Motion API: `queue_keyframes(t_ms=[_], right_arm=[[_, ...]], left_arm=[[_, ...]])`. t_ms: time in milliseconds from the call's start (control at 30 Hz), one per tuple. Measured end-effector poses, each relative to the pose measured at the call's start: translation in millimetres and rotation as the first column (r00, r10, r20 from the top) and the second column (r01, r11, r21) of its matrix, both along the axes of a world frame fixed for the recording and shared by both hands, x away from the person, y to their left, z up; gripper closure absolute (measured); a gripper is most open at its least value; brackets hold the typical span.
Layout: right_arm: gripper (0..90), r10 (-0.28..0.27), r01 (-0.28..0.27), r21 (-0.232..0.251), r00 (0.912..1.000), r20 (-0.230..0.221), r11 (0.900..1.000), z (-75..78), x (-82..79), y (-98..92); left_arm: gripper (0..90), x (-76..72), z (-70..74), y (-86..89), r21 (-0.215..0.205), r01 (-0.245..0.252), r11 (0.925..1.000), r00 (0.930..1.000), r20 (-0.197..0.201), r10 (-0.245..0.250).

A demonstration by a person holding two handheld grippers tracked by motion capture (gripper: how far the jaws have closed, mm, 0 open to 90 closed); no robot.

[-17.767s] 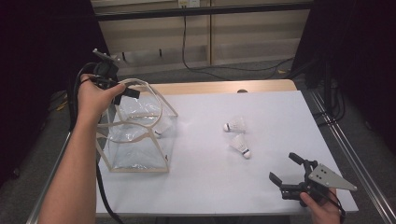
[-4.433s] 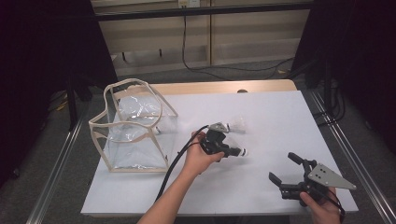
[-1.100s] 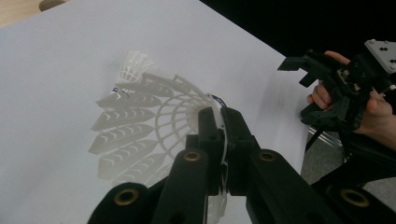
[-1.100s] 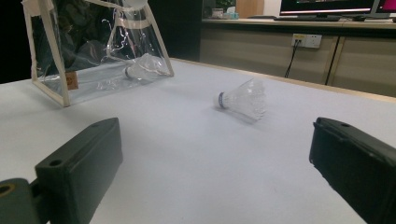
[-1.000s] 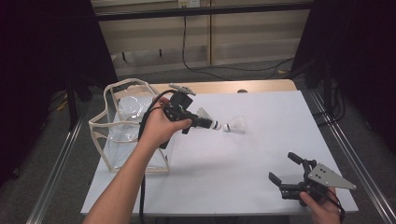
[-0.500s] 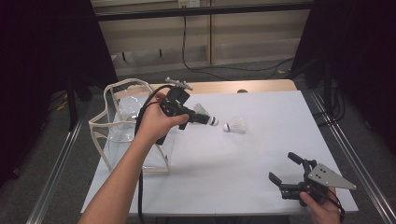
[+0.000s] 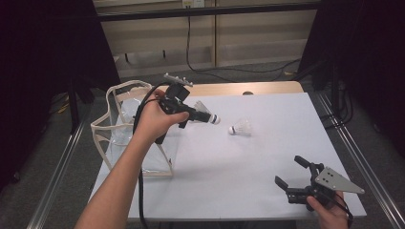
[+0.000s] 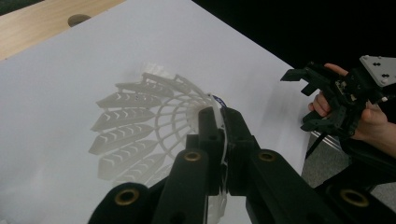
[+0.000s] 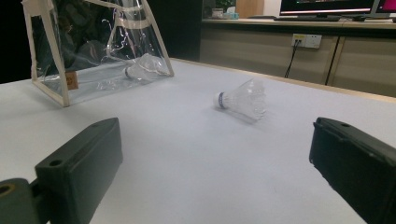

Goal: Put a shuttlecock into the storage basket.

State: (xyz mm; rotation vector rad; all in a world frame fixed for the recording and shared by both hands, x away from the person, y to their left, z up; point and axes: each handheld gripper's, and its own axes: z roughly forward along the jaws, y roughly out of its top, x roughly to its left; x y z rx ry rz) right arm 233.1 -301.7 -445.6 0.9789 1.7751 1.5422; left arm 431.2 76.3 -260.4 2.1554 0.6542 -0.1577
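Observation:
My left gripper (image 7: 211, 118) hovers above the white table (image 7: 248, 191), just right of the clear bag (image 7: 119, 131), and is shut on a white shuttlecock (image 7: 203, 109). In the left gripper view the jaws pinch the rim of that shuttlecock's skirt (image 8: 140, 121). A second shuttlecock (image 7: 240, 128) lies on its side mid-table, also in the right gripper view (image 9: 243, 100). Inside the clear bag (image 9: 93, 46) lies a third shuttlecock (image 9: 144, 67). My right gripper (image 7: 288, 171) rests near the front right corner, jaws wide open around nothing (image 9: 217, 158).
The bag has cream edging and stands open-topped at the table's left. A wooden strip (image 7: 267, 88) runs along the far edge. Metal rails (image 7: 363, 167) flank the table. The left gripper's cable (image 7: 141, 200) trails down along the forearm.
The left gripper with its shuttlecock has drifted slightly left and up, away from the lying shuttlecock and nearer the bag. The right gripper has stayed still.

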Motion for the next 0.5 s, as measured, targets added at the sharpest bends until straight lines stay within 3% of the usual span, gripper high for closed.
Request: queue_keyframes(t_ms=[500], right_arm=[[2.4,0.001,-0.001,-0.002,1.0000,0.000,1.000,-0.2,0.3,0.1]], left_arm=[[88.3,4.2,14.8,8.8,0.000,-0.019,0.9998,0.9997,0.013,0.019]])
